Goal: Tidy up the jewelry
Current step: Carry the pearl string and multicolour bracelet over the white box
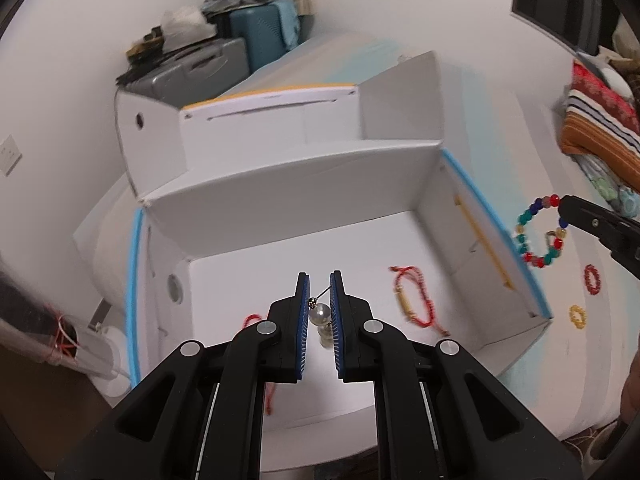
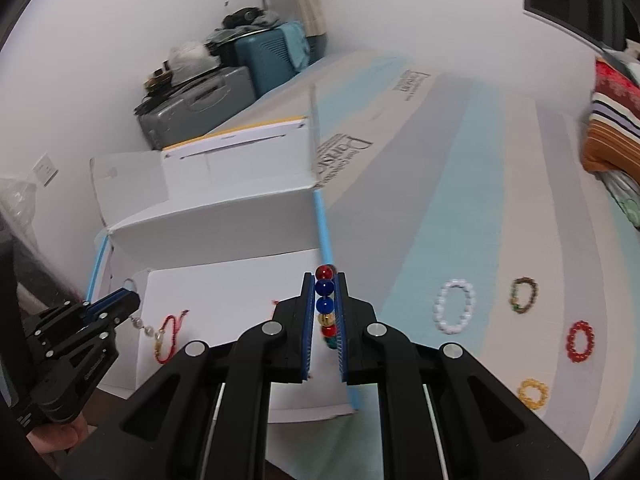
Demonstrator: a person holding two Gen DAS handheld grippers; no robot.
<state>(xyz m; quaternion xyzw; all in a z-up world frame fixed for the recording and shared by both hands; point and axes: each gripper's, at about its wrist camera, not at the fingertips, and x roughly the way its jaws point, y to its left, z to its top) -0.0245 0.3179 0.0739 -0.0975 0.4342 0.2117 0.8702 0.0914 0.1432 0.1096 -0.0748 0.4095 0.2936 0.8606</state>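
partway through: a red cord bracelet (image 1: 414,300) already lies in the white box (image 1: 304,184). the left gripper (image 1: 319,292) has its jaws clenched on a pearl earring (image 1: 320,314) over the box; the right gripper (image 2: 324,292) grips a multicoloured bead bracelet (image 2: 325,300) at the box's right wall. four bracelets remain on the bed (image 2: 460,184), right of the box.

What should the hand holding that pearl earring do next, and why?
Probably lower it a little and open the fingers. The left gripper holds the pearl earring over the floor of the white box, where a red cord bracelet already lies, so the earring hangs over the box's bare floor.
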